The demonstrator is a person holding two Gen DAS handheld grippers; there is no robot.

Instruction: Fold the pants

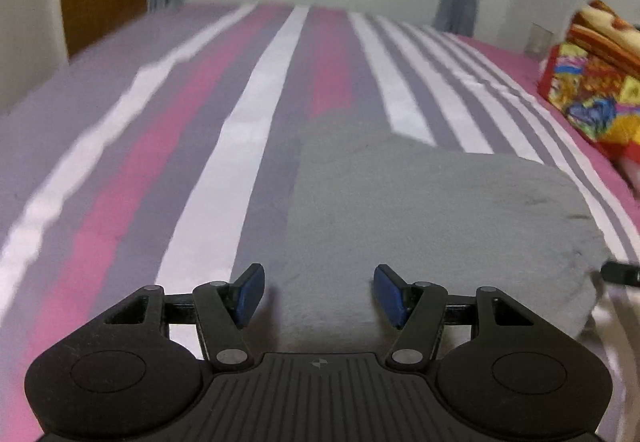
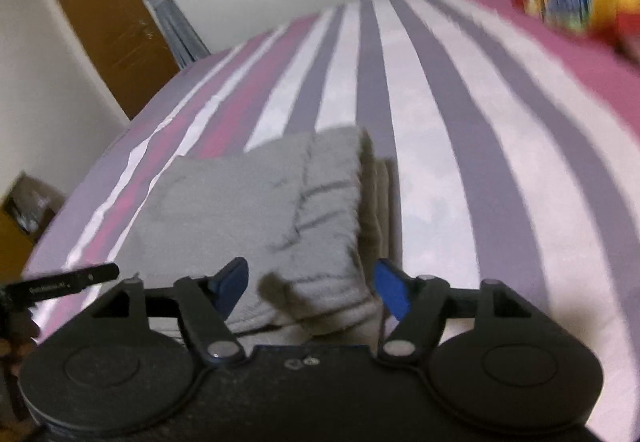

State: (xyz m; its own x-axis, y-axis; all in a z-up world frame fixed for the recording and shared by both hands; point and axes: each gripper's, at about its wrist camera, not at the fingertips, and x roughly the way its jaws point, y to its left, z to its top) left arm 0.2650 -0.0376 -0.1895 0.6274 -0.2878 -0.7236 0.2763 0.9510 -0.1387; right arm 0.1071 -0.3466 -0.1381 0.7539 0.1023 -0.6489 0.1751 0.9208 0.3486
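pants (image 1: 420,202) folded on bed (image 1: 248,146) | soft, light, limp; grip near hem | left tool (image 1: 319,296), right tool (image 2: 311,288) agape, empty

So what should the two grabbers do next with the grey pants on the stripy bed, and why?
Probably lift both away and stop. The soft grey pants already lie folded in a compact stack on the pink, grey and white striped bedsheet. The left gripper and the right gripper both stand open with nothing pinched. At most, the right one could pat down the rumpled near edge.
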